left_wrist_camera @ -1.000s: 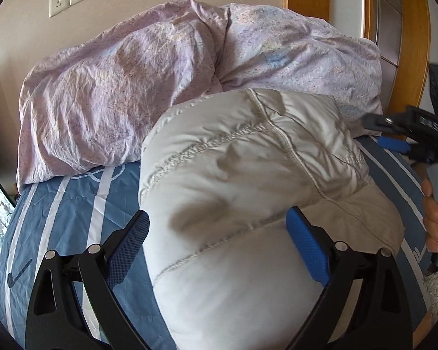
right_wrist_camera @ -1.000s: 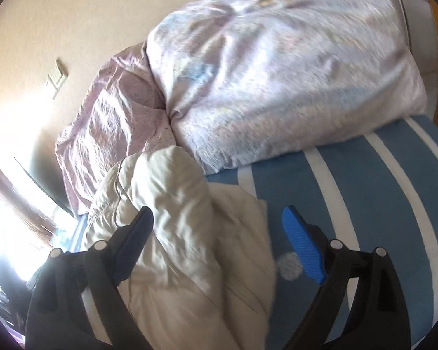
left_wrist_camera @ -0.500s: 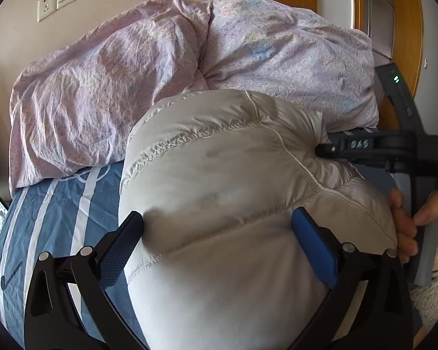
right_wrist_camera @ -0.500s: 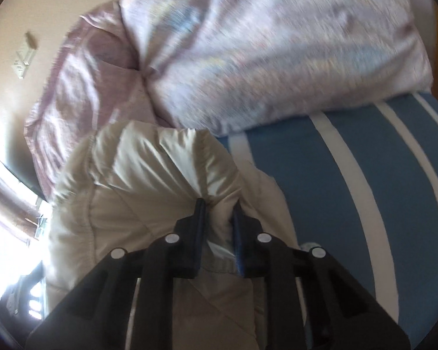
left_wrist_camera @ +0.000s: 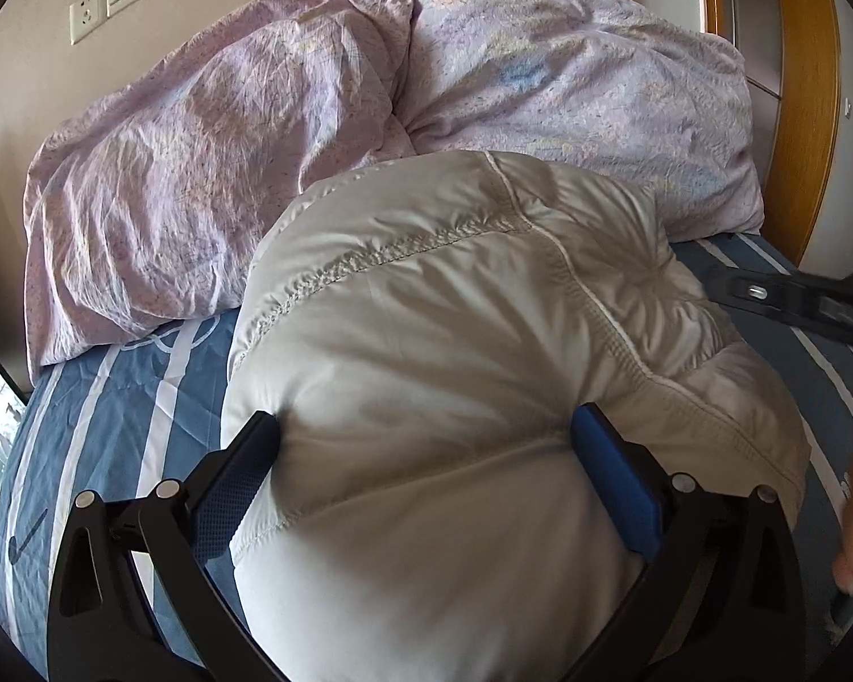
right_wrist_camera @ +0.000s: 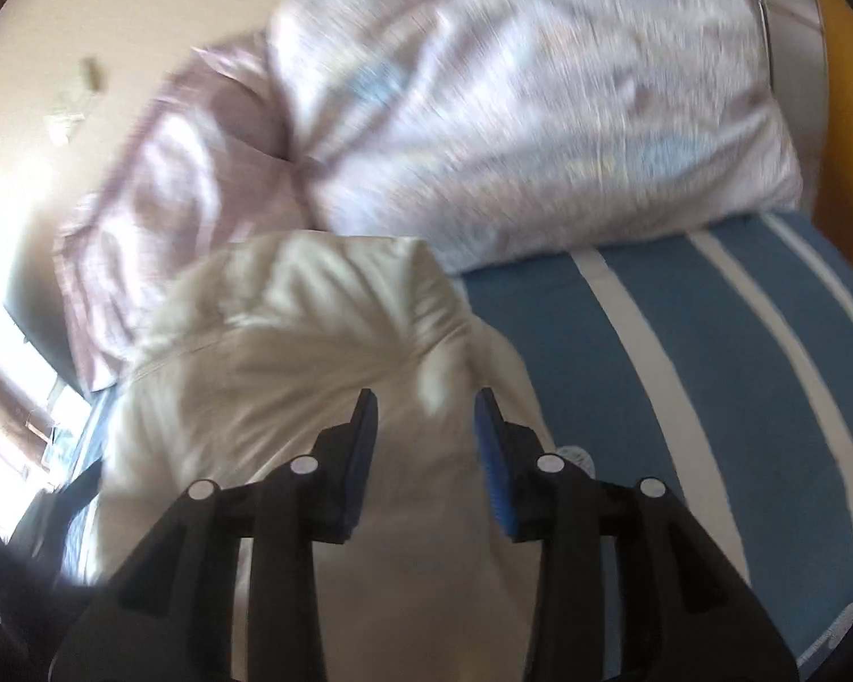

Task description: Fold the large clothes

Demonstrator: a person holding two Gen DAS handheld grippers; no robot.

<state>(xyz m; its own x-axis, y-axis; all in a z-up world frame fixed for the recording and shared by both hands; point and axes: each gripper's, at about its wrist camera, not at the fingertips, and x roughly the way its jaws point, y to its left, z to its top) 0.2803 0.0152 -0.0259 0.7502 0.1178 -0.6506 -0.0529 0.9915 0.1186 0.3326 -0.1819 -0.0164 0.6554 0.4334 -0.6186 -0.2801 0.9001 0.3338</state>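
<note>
1. Left wrist view — sits close above the puffy jacket [left_wrist_camera: 455,375], angled down, facing the lilac pillows [left_wrist_camera: 369,113] and wall.
2. Right wrist view — same tilt, close in from the jacket's right edge, blurred.
3. Shared: jacket, pillows, striped bed [right_wrist_camera: 682,369].

A pale grey-beige quilted down jacket [left_wrist_camera: 455,398] lies bundled in a puffy mound on a bed sheet [left_wrist_camera: 114,426] with blue and white stripes. Its shiny fabric is creased, with stitched seams and one gathered seam curving over the top. The far end rests against a rumpled lilac duvet [left_wrist_camera: 227,170]. In the right wrist view the jacket [right_wrist_camera: 313,352] looks blurred and sunlit.
</note>
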